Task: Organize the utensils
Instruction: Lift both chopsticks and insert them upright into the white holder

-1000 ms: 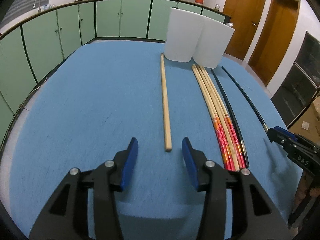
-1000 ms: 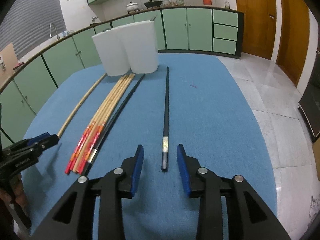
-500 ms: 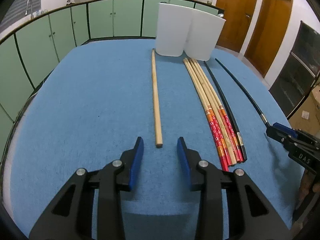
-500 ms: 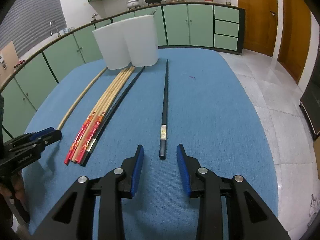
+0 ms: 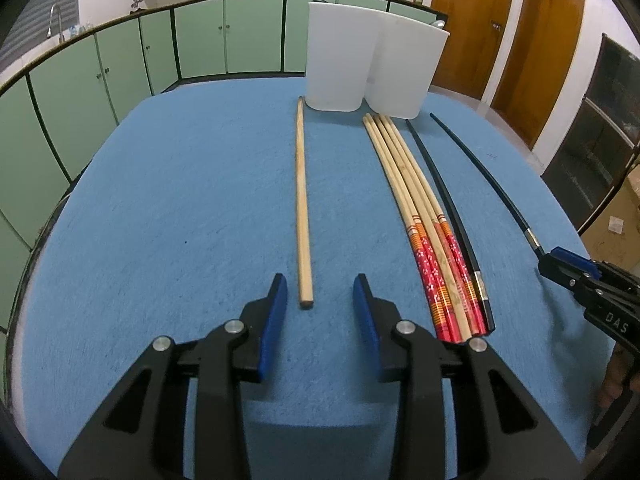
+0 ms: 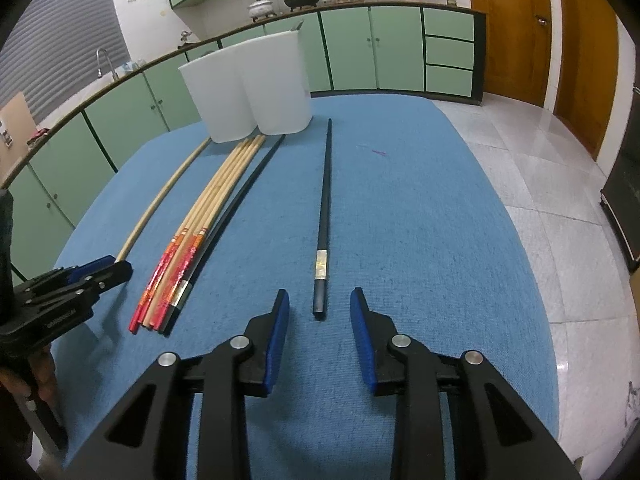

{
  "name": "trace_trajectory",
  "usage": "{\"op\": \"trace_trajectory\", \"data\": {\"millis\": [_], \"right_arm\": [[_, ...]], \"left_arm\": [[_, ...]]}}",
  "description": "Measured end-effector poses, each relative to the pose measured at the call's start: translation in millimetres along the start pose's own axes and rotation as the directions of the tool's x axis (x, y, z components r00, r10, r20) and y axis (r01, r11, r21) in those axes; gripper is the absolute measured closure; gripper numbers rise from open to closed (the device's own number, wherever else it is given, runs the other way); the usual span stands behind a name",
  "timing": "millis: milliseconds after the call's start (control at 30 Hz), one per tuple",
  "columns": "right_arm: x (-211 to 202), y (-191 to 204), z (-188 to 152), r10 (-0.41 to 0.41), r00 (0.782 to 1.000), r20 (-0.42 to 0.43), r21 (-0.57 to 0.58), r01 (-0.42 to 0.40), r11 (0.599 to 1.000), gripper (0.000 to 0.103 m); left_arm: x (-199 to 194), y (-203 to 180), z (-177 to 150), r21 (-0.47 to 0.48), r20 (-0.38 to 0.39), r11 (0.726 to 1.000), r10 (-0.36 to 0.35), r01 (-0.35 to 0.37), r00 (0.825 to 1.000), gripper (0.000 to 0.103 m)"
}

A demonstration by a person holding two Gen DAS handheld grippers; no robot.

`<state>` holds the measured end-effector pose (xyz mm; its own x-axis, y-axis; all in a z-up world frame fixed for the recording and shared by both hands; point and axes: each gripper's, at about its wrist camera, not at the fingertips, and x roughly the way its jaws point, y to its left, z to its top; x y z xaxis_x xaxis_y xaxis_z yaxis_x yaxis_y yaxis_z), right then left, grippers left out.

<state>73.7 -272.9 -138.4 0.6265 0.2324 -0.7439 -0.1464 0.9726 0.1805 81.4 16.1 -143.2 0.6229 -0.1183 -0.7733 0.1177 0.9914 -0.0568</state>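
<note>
On a blue-covered table in a green-cabinet kitchen, two hand-held grippers line up on separate chopsticks. The left gripper hangs with its jaws spread on either side of the near end of a plain wooden chopstick, which lies alone toward the table's left side; the jaws have just been closing, yet the pads do not touch the wood. The right gripper likewise straddles the near tip of a black chopstick toward the right edge, its jaws narrowing but clear of it. Between the two, a bundle of red-handled bamboo chopsticks and a second black chopstick lie side by side. Two white containers stand together at the far edge, just beyond the tips. The step appears to be the first pick-up, nothing yet sorted. Each gripper would next need to ease forward and down, then pinch its stick near the end before lifting it toward a container.
</note>
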Motion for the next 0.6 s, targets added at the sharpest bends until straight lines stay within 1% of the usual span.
{"op": "trace_trajectory", "data": {"millis": [67,100,133,200,367,433,467,600], "right_arm": [[-1,1,-1,-0.001,1.000,-0.001,-0.003,0.001,1.000,0.074],[0,1,-1,-0.004,1.000,-0.003,-0.005,0.004,1.000,0.076],[1,2,-1,-0.012,1.000,-0.007,-0.008,0.012,1.000,0.078],[2,4,0,-0.022,1.000,-0.010,-0.016,0.022,1.000,0.078],[5,11,0,-0.050,0.999,-0.017,-0.048,0.049,0.998,0.090],[6,14,0,-0.064,0.998,-0.018,-0.063,0.062,0.996,0.093],[6,15,1,-0.068,0.997,-0.019,-0.068,0.067,0.995,0.096],[7,13,2,-0.056,0.998,-0.019,-0.058,0.055,0.997,0.096]], "left_arm": [[1,-2,0,0.007,0.000,1.000,0.006,-0.006,1.000,0.070],[1,-2,0,0.008,-0.001,1.000,0.009,-0.009,1.000,0.070],[1,-3,0,0.007,-0.001,1.000,0.010,-0.010,1.000,0.072],[2,-4,1,0.009,-0.001,1.000,0.017,-0.017,1.000,0.077],[3,-10,1,0.031,-0.002,0.998,0.045,-0.045,0.999,0.093],[4,-12,1,0.029,-0.004,0.998,0.048,-0.048,0.999,0.095],[4,-12,1,0.027,-0.004,0.998,0.051,-0.050,0.999,0.095],[3,-12,1,0.014,-0.004,0.998,0.057,-0.057,0.998,0.096]]}}
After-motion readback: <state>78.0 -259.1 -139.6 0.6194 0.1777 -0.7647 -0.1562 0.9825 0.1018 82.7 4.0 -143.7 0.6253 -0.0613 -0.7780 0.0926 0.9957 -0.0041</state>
